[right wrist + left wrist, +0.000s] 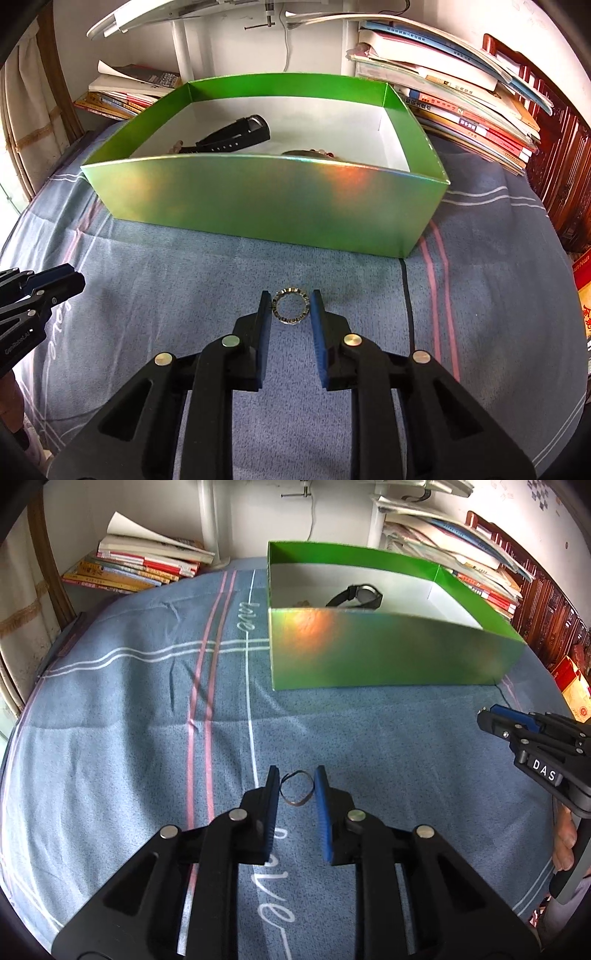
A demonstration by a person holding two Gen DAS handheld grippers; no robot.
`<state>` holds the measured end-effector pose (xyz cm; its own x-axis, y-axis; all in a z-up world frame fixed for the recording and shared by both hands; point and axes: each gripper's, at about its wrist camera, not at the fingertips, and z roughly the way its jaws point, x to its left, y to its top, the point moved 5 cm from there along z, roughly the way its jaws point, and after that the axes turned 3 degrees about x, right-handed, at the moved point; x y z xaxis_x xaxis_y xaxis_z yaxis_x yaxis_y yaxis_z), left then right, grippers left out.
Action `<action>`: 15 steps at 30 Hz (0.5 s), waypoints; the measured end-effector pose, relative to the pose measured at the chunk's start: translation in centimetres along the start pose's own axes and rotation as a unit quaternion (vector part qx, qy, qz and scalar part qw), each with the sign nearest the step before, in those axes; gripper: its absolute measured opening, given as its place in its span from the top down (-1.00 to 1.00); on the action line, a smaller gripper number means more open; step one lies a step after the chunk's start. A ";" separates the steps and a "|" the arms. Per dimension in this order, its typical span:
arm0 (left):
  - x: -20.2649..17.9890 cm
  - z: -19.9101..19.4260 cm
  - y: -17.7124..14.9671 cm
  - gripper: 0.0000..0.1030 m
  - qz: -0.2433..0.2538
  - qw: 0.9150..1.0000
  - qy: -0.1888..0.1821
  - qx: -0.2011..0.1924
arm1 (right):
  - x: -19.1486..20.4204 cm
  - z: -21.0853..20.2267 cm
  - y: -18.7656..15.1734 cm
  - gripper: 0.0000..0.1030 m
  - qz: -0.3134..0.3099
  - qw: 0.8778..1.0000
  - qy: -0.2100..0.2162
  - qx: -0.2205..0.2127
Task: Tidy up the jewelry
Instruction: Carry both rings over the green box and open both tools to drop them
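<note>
My left gripper (296,775) points down at the blue cloth, its pads touching both sides of a thin dark wire ring (297,789) that lies flat between the fingertips. My right gripper (290,299) stands the same way, pads against a patterned silver ring (291,305) on the cloth. Each gripper shows at the edge of the other's view: the right gripper (491,720), the left gripper (70,277). Beyond both sits an open green box (369,646) (258,199) with a black watch (360,595) (236,138) and some beads (321,152) inside.
Stacks of books (140,563) (461,103) line the far edge behind the box. A black cable (406,295) runs over the cloth right of my right gripper. A white post (208,520) stands at the back. A hand (565,845) holds the right gripper.
</note>
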<state>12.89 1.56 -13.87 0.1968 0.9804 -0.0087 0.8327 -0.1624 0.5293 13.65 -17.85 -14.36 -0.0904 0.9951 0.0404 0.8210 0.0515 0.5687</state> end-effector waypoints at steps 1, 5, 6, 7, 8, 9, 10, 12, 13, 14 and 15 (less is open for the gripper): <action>-0.1 -0.3 0.1 0.62 0.002 1.000 0.000 -0.005 | 0.1 -0.1 0.0 0.59 -0.001 1.000 -0.002 -0.001; -0.4 -0.9 0.5 0.62 0.006 1.000 0.001 -0.013 | 0.3 -0.5 -0.1 0.59 0.000 1.000 0.004 -0.001; -0.5 -1.1 0.7 0.62 0.006 1.000 0.000 -0.015 | 0.3 -1.0 0.1 0.59 0.000 1.000 0.005 -0.004; -0.5 -1.3 0.9 0.62 0.007 1.000 0.000 -0.018 | 0.4 -1.4 0.3 0.59 0.000 1.000 0.008 -0.008; -0.6 -1.7 1.3 0.62 0.009 1.000 -0.001 -0.022 | 0.4 -2.3 0.8 0.59 0.000 1.000 0.014 -0.017; -0.6 -2.0 1.7 0.62 0.011 1.000 -0.002 -0.027 | 0.3 -3.1 1.3 0.59 0.000 0.999 0.018 -0.027; -0.8 -2.7 2.5 0.62 0.016 0.999 -0.002 -0.037 | 0.3 -4.1 2.1 0.59 0.000 0.999 0.020 -0.040; -1.2 -4.1 4.4 0.62 0.025 0.998 -0.001 -0.061 | 0.0 -5.8 3.9 0.59 -0.001 0.998 0.019 -0.068; -1.4 -4.6 5.2 0.62 0.030 0.997 -0.002 -0.070 | -0.1 -6.6 5.0 0.59 0.000 0.997 0.016 -0.081; -1.6 -5.1 6.2 0.62 0.033 0.996 -0.001 -0.080 | -0.3 -7.0 5.8 0.59 0.001 0.996 0.013 -0.091; -1.9 -5.7 7.6 0.62 0.037 0.995 0.004 -0.093 | -0.5 -7.6 7.2 0.59 0.001 0.994 0.008 -0.106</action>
<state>15.91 -0.89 -5.04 0.2496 0.9674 0.0428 0.7051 -0.2119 0.6768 15.31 -18.62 -4.05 -0.0997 0.9936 0.0539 0.6840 0.0291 0.7289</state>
